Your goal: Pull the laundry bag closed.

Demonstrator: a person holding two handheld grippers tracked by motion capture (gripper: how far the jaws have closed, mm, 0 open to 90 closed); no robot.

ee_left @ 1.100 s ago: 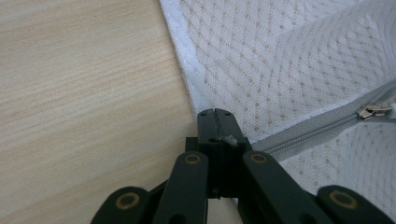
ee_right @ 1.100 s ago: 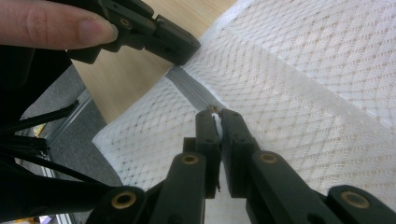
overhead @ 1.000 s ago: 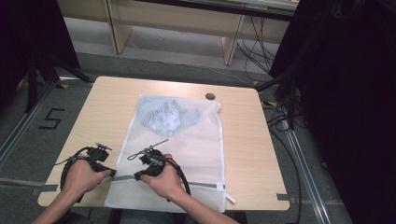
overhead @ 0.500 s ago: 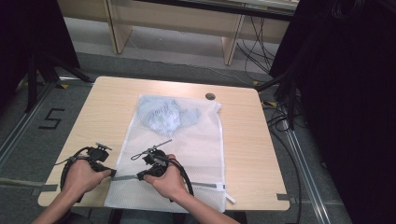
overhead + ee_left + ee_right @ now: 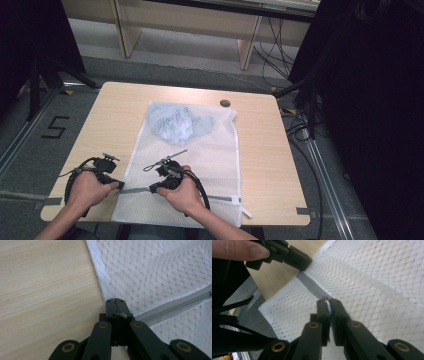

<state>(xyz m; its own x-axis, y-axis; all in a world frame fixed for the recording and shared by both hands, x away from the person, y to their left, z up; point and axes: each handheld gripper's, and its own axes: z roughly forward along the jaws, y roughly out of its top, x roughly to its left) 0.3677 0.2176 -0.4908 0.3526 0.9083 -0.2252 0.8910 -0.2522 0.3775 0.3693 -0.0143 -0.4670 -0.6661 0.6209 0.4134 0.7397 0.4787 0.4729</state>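
Observation:
A white mesh laundry bag (image 5: 212, 150) lies flat on the wooden table (image 5: 110, 115), with a pale blue garment (image 5: 175, 122) inside its far end. A grey zipper (image 5: 135, 190) runs across the near end. My left gripper (image 5: 118, 185) is shut on the bag's left edge, right where the zipper (image 5: 172, 308) ends; its jaws (image 5: 115, 307) meet with mesh pinched between them. My right gripper (image 5: 152, 189) sits a short way right along the zipper (image 5: 312, 286), shut on the small white zipper pull (image 5: 327, 306). The left gripper (image 5: 304, 263) shows at the upper left of the right gripper view.
A round cable hole (image 5: 225, 103) sits near the table's far edge. The floor at left carries a taped "5" (image 5: 55, 127). Cables (image 5: 300, 130) trail down past the table's right side, beside a black curtain (image 5: 370, 100). Bare tabletop flanks the bag.

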